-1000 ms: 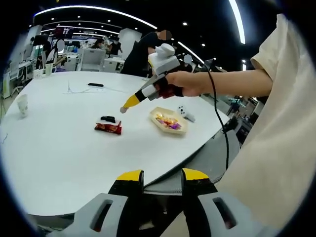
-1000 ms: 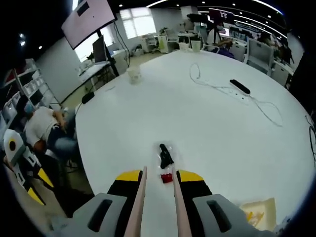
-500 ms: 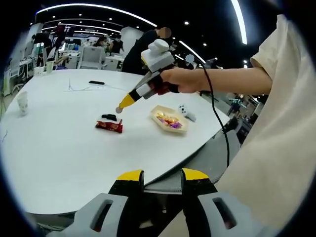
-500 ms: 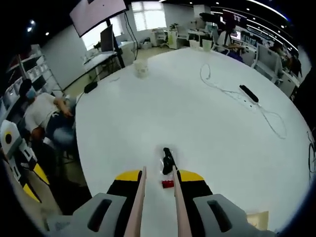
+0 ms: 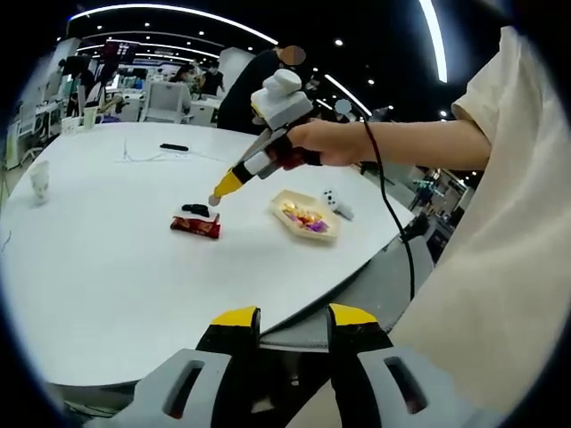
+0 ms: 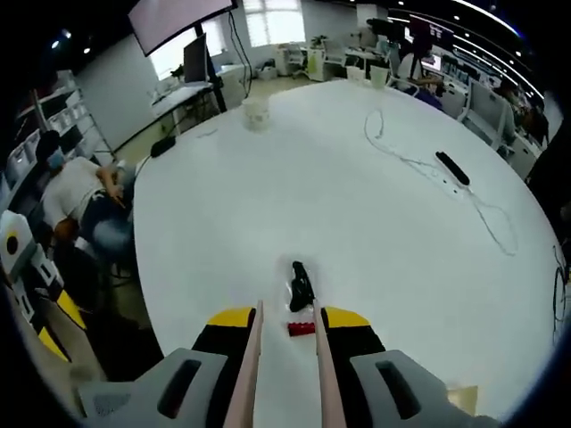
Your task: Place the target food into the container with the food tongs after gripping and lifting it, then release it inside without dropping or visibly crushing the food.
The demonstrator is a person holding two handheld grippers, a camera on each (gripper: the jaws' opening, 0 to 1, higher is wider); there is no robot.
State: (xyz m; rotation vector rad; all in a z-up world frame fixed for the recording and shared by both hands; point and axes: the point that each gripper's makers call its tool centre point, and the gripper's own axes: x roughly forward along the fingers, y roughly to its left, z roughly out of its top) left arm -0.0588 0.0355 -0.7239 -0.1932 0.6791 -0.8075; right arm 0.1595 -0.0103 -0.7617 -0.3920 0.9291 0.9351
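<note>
Right hand-held gripper (image 6: 286,319) is carrying the food tongs (image 6: 317,374) along its jaws, clenched on them; the two pale tong arms are running parallel with a gap between their tips, so the tongs are not yet pinching anything. It is being held above the white surface (image 6: 357,223), tips aimed down at the red food packet (image 6: 301,329), which is lying flat directly between and just past the tong tips, beside a small black object (image 6: 301,283). Judgement: this pose is lining up the tongs for the grip; lifting is not yet done. Left hand-held gripper (image 5: 284,323) is being held low off the surface edge (image 5: 107,285), jaws apart and grasping nothing, apparently parked out of the way while the right one works. The left gripper view is giving the side-on picture: the right hand-held gripper (image 5: 217,196) in the person's hand (image 5: 326,143), tip hovering just above the red packet (image 5: 195,226) and clear of it, and the target container (image 5: 304,217), a shallow pale tray already holding coloured wrapped pieces, sitting near the packet with a small white item (image 5: 336,207) next to it. The right gripper view is giving the alignment of tong arms over the packet, plus a paper cup (image 6: 256,111) and a cable with power strip (image 6: 453,168) far across the surface.
</note>
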